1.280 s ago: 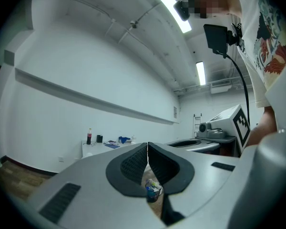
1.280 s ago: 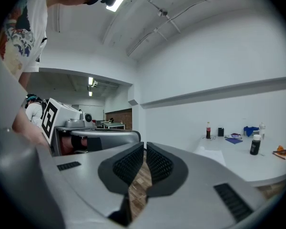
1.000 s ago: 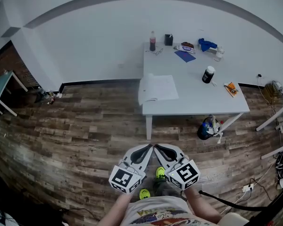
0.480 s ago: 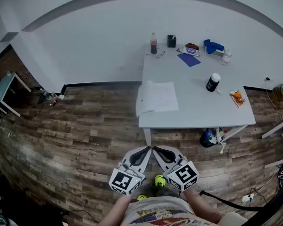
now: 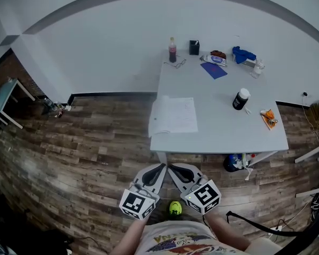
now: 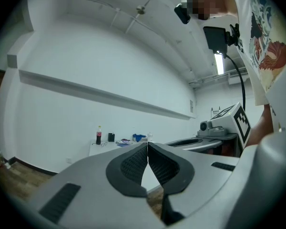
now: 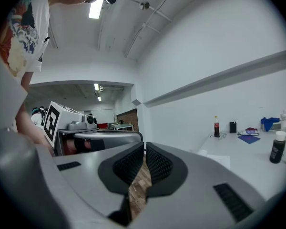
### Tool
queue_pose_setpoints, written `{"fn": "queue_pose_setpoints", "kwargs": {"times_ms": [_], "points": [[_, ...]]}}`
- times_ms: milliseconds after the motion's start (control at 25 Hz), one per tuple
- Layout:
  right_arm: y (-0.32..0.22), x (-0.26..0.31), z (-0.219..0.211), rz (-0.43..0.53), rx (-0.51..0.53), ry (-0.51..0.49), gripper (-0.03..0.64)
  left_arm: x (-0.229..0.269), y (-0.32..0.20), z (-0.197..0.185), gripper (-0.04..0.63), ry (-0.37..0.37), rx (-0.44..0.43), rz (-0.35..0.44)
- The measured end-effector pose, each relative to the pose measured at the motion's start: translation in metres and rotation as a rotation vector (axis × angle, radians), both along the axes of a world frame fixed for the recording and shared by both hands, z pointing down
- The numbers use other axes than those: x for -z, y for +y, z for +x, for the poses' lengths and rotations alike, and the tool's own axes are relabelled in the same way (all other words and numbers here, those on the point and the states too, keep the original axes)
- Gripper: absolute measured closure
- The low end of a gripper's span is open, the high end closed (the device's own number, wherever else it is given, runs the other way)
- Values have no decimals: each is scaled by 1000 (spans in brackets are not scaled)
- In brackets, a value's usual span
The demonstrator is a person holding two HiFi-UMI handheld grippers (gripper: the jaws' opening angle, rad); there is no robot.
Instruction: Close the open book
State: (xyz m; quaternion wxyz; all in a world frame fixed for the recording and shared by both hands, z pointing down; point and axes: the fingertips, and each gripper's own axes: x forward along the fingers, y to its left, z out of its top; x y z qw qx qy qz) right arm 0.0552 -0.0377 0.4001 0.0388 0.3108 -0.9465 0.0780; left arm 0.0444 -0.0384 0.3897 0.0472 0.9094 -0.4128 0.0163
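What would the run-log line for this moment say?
stage: pre-contact | open book: untouched on table, near-left corner | left gripper: shut, empty | right gripper: shut, empty

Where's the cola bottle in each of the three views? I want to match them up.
Head view: bottle upper middle, at the far left corner of the table.
Left gripper view: bottle small, left of centre, against the white wall.
Right gripper view: bottle right of centre, at the table's far end.
Shared landmark: the black box stands just right of it in all three.
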Motion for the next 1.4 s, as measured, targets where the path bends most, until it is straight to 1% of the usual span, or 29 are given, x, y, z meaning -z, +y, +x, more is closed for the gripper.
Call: {"fn": "queue_pose_setpoints", "kwargs": {"times_ms": [160,400,560,720,880,1040,1280,1400], "points": [[-17,-4,2,-11,11,10,592,-3,-18,3,583,-9,-6,-11],[-53,-18,-13,-35,5,24,592,-17,-52,-12,583,-5,-21,-41],[-82,-22,-20,-47,-19,34,593,-21,-83,-19,583,-10,-61,-46],[-119,-19,-23,-43,-51,46,593,-16,-121,-21,583,-17,-110,-32],[-148,-17,-33,-43,-86,51,593,-11,-153,-30,583,-7,-144,-28],[-172,-20,-43,-55,-119,58,592,-14,-177,-40,583,-11,-183,-31],[-207,-27,-57,-74,-161,74,592,-31,-207,-55,581,-22,-227,-63],[-220,-34,-65,-88,-178,79,592,-37,-219,-63,583,-32,-252,-62]]}}
